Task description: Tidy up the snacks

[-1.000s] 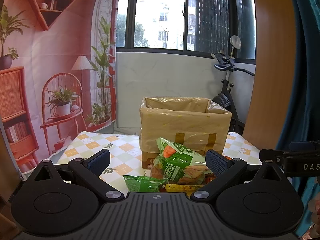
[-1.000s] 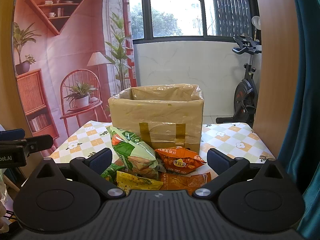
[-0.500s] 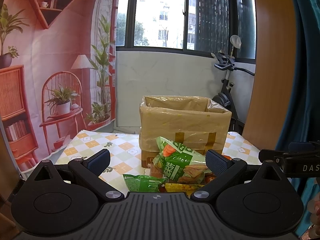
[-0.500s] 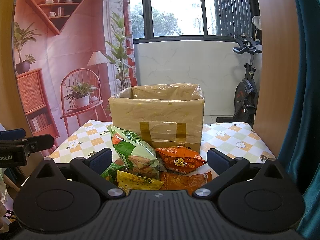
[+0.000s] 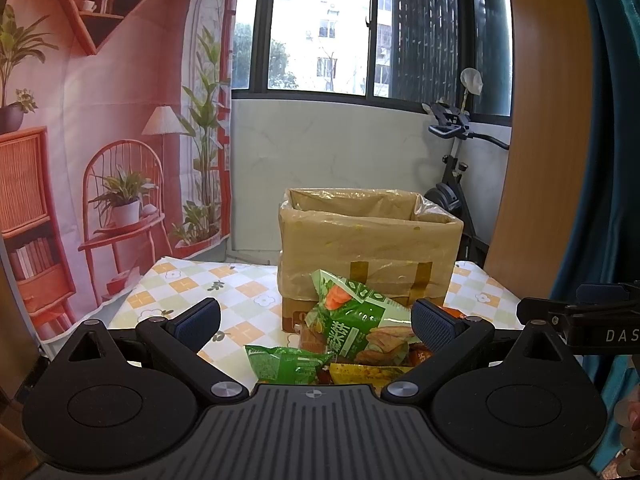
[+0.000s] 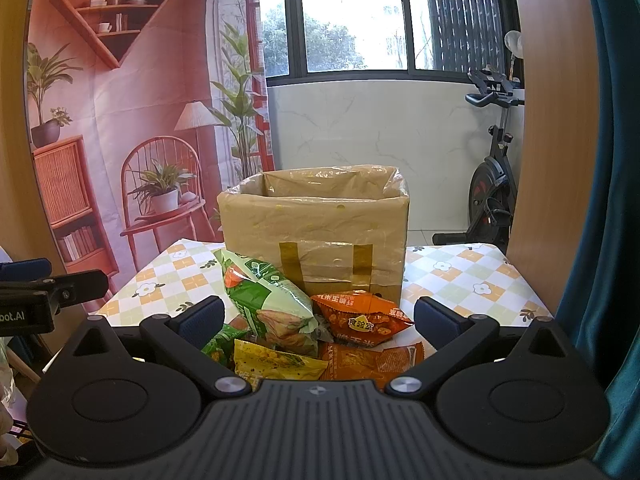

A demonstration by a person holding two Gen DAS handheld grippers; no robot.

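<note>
A pile of snack bags lies on the checked tablecloth in front of a brown cardboard box (image 5: 368, 248) (image 6: 316, 232) lined with clear plastic. A tall green bag (image 5: 352, 324) (image 6: 268, 300) leans upright against the box. A small green bag (image 5: 286, 366) and a yellow bag (image 5: 364, 372) (image 6: 276, 364) lie at the near side, with orange bags (image 6: 360, 316) to the right. My left gripper (image 5: 316, 318) is open, held back from the pile with nothing between its fingers. My right gripper (image 6: 318, 316) is likewise open and empty, short of the bags.
The table (image 5: 180, 288) (image 6: 472, 280) has a yellow and green checked cloth. A printed backdrop (image 5: 100, 140) hangs at the left, an exercise bike (image 6: 492, 184) stands at the back right, and a wooden panel (image 5: 544, 140) and teal curtain (image 6: 616, 200) rise on the right.
</note>
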